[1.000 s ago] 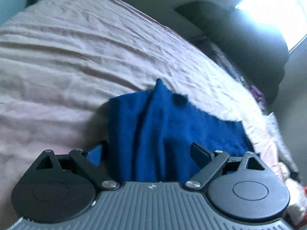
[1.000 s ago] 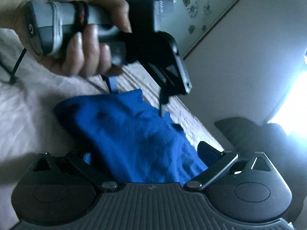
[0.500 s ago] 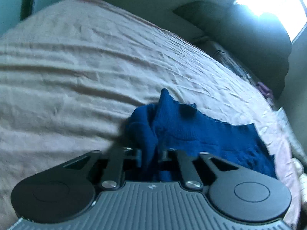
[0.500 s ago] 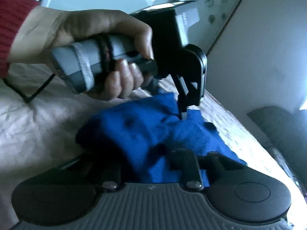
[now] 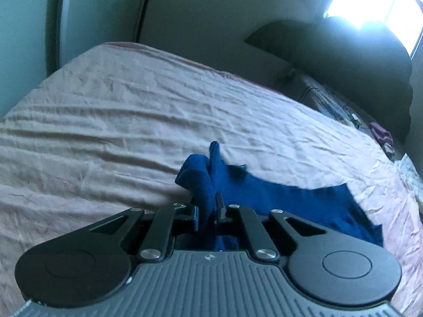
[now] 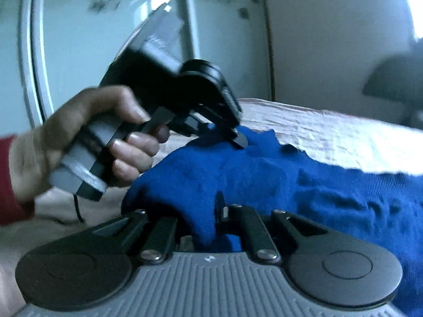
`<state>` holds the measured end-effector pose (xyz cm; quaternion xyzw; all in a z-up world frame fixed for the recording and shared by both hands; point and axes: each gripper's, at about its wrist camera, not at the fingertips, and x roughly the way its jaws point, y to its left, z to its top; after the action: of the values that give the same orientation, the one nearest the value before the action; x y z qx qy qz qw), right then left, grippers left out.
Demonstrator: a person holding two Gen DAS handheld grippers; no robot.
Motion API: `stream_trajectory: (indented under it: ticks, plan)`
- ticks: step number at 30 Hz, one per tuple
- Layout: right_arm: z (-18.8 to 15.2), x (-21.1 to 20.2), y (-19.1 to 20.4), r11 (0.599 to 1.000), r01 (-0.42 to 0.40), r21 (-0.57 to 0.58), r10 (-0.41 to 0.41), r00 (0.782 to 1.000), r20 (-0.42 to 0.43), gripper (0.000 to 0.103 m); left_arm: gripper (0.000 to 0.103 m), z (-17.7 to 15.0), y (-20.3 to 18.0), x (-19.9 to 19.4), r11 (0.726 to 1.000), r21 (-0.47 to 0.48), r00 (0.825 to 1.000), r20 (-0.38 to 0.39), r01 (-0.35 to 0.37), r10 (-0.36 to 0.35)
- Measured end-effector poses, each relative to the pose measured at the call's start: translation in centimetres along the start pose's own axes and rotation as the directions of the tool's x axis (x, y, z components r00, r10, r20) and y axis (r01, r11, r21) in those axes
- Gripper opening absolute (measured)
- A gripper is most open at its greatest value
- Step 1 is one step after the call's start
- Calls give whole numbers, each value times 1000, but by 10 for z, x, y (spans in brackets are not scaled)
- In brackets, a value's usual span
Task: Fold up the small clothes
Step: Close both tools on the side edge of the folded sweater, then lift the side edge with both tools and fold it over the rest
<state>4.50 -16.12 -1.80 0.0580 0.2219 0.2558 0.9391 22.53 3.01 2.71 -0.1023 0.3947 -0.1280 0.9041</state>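
Blue garment (image 5: 277, 198), tongs now clamped, lifted

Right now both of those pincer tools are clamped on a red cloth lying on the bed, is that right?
Not quite: the cloth is blue, not red, as the right wrist view shows. The rest holds: the left gripper and the right gripper are both clamped on it, over the bed.
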Motion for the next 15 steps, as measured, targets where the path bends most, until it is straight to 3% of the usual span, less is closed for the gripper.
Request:
stream_trajectory:
  ticks: [6,15]
  plan:
    - [-1,-21,-34,985,-51,166,45,998,40,7,9,-1,-35,-7,999,36,999,11,-33,33]
    - [-7,-39,-53,969,-63,237,47,996,70,7,9,-7,-79,-16,985,141,994,58,-102,94]
